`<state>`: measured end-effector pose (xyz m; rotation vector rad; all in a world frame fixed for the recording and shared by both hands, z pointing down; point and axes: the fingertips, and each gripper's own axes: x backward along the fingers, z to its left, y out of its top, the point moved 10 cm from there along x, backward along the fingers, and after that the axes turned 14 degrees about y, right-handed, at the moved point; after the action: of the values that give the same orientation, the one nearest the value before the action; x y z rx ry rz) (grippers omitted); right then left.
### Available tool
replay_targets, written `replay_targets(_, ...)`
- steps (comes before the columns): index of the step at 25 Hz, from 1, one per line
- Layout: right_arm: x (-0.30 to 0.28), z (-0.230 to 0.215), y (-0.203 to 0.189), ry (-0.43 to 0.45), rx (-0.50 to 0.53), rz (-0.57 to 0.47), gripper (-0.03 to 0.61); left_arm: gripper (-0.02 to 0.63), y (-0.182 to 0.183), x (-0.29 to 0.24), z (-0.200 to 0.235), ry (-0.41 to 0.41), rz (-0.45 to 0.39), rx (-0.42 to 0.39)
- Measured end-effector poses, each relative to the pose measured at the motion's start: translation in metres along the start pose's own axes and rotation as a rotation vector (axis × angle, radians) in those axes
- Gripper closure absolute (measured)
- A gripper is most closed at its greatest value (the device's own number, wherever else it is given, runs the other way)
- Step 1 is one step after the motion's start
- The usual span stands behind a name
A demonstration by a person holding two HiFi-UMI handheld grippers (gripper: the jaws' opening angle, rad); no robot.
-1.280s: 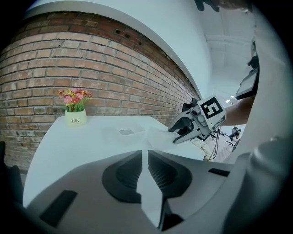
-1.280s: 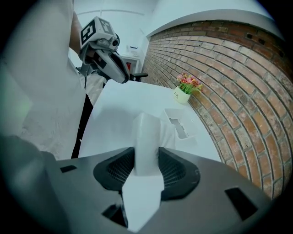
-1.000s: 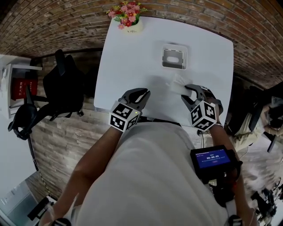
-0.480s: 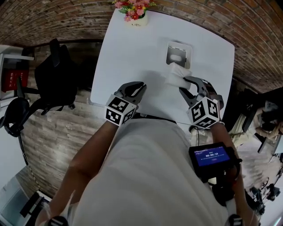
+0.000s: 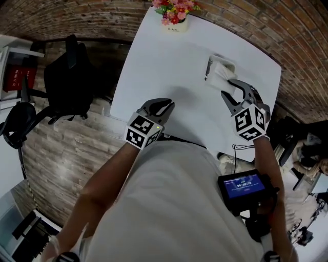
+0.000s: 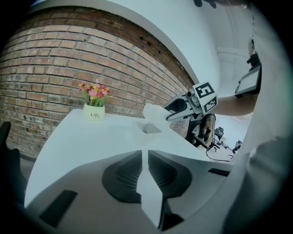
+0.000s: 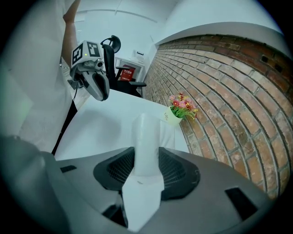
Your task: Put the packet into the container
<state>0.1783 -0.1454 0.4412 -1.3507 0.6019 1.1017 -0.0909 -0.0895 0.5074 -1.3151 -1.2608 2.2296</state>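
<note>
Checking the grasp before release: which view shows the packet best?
The right gripper view: the packet fills the middle, pinched between the right tongs. The head view shows it small, beside the container. The left gripper view shows it far off and pale.

Colours and patterns
Table (image 5: 164,66) and packet (image 5: 218,79) are showing white; wall (image 5: 77,20) is showing red-brown brick; flowers (image 5: 174,9) are showing pink, red.

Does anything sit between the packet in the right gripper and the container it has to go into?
Nothing visible does. The right gripper holds the packet just above the container. The flower pot stands at the table's far edge, and the left gripper is back near its front edge.
</note>
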Motion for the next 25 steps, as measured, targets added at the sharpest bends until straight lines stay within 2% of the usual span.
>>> replay_targets(11,-0.025,-0.051,-0.005,0.014,0.026,0.037,0.402,0.563,0.0,-0.005,0.014,0.042,-0.007,0.033)
replay_targets(25,-0.065,-0.051,-0.028,0.106,-0.012,0.1,0.402,0.563,-0.005,0.001,0.015,0.059,0.003,0.051)
